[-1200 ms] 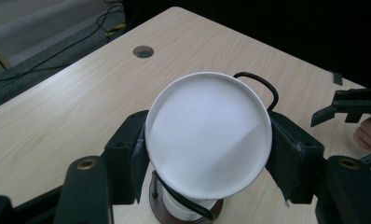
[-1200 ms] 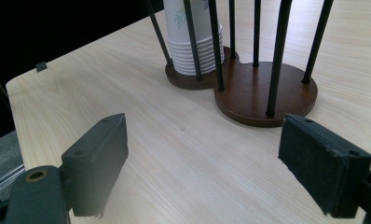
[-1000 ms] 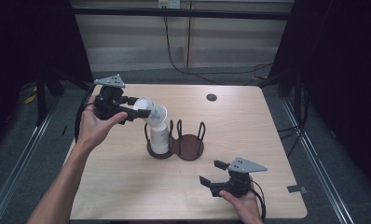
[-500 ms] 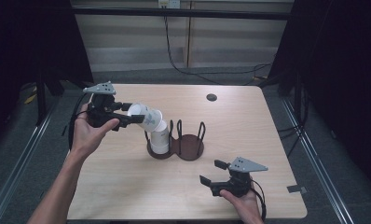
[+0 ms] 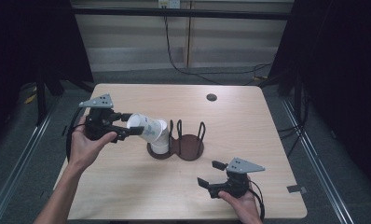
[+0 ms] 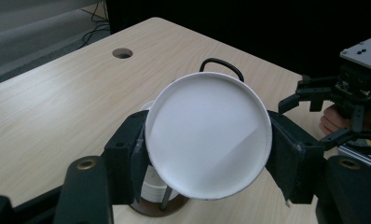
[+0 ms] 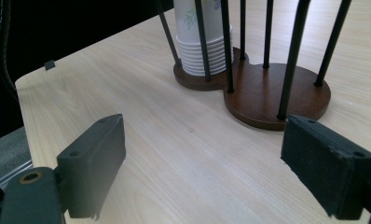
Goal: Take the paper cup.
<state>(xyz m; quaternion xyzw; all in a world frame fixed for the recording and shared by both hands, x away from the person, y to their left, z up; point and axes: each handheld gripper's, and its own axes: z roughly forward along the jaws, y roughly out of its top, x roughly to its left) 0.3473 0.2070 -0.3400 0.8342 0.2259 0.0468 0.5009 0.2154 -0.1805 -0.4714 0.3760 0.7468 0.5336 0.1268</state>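
We log the left claw (image 5: 130, 127) over the left part of the worktop (image 5: 249, 126), held up off the surface in the person's left hand (image 5: 83, 144), its jaws clamped on a white paper cup (image 5: 147, 128) (leaf print on the side, seen in high view). Cup lies tilted, nearly on its side, mouth toward the claw, base toward the holder; in left gripper view we look straight into the cup's open mouth (image 6: 208, 135), one black pad pressing each side of the rim. Just below and beside it, the cup stack (image 5: 161, 144) sits upright in the left bay of the dark wooden holder (image 5: 190, 150); held cup is very near the stack top, whether touching or just clear we can't tell. Holder is a two-bay base w/ thin black upright rods; its right bay holds no cups. Right gripper view shows stack (image 7: 203, 44) behind the rods, rims nested near the base, holder base (image 7: 277, 95) resting flat on the wood. Right claw (image 5: 209, 175) sits low at the near right of the worktop, held by right hand (image 5: 242, 205), jaws spread wide, nothing between them, pointing toward the holder but well apart from it. Round hole (image 5: 211, 97) in the worktop near the far edge.
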